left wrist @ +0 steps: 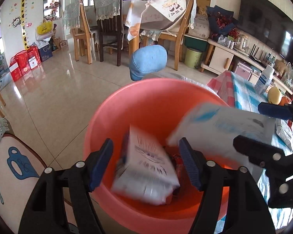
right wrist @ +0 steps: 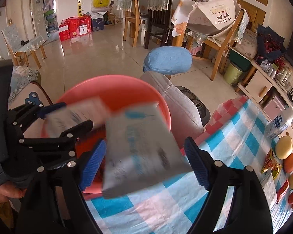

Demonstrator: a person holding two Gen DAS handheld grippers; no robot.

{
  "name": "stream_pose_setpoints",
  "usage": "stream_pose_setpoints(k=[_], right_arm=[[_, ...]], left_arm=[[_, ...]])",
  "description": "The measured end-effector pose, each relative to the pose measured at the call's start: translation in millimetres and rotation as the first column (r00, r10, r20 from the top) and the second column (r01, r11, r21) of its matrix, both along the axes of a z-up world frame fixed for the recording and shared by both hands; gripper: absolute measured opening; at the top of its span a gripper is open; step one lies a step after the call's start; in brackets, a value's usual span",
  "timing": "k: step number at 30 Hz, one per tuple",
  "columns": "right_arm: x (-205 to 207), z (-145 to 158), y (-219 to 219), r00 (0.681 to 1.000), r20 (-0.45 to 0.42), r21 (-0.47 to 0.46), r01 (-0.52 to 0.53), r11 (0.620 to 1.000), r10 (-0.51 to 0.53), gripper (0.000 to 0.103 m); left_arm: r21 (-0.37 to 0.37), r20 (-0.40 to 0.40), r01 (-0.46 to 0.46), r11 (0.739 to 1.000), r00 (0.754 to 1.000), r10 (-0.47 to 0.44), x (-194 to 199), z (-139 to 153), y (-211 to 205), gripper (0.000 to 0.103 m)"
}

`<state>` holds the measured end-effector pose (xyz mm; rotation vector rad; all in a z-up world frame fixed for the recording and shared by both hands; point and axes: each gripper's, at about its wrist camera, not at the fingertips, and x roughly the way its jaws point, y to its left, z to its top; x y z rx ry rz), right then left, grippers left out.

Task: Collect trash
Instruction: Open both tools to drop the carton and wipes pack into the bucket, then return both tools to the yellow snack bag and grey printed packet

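Left wrist view looks straight down into the pink plastic bucket point(left wrist: 146, 101), where my left gripper point(left wrist: 146, 163) hangs with its jaws spread wide and nothing between the ribbed blue pads. A flat white packet with purple print point(left wrist: 148, 165) is blurred inside the bucket, apparently dropping onto darker red scraps at the bottom. My right gripper point(right wrist: 146, 163) is also parted and empty; a second packet, white with blue print point(right wrist: 140, 152), floats blurred between its pads without touching them, over the bucket's rim point(right wrist: 115, 80) and the edge of the checked tablecloth point(right wrist: 234, 136).

I judge this the drop step: both pieces look just released. Next I need to turn back to the table and close on the crumpled red-yellow wrapper point(right wrist: 271, 162) beside the fruit. That foil looks thin and crinkly, the packets smooth and limp, the bucket rigid and round.
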<state>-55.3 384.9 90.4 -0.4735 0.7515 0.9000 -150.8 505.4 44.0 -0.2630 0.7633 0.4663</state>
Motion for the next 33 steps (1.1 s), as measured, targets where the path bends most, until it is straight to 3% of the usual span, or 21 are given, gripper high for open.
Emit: stream_pose_setpoints(k=[5, 6, 9, 19, 23, 33], right_arm=[[9.2, 9.6, -28.4, 0.997, 0.011, 0.065, 0.076, 0.995, -0.077, 0.084], [10.2, 11.0, -37.0, 0.995, 0.022, 0.073, 0.097, 0.993, -0.099, 0.084], [13.2, 10.5, -63.9, 0.986, 0.033, 0.096, 0.158, 0.983, -0.162, 0.084], [13.7, 9.4, -146.7, 0.959, 0.020, 0.163, 0.275, 0.948, -0.282, 0.085], [12.9, 12.7, -180.8, 0.946, 0.019, 0.188, 0.314, 0.931, -0.323, 0.091], [23.8, 12.2, -270.8, 0.900, -0.011, 0.234, 0.427, 0.874, -0.436, 0.092]], left_arm=[[0.028, 0.017, 0.010, 1.000, 1.000, -0.011, -0.8, -1.3, -2.2, 0.086], [0.042, 0.028, 0.012, 0.999, 1.000, -0.014, -1.8, 1.5, -4.4, 0.091], [0.093, 0.062, 0.032, 0.995, 0.997, -0.038, -1.3, 11.3, -18.2, 0.094], [0.196, 0.150, 0.101, 0.975, 0.980, -0.132, 6.7, 55.4, -69.6, 0.097], [0.219, 0.168, 0.137, 0.966, 0.970, -0.175, 14.0, 71.8, -97.5, 0.098], [0.234, 0.154, 0.264, 0.936, 0.940, -0.303, 45.6, 86.9, -174.9, 0.098]])
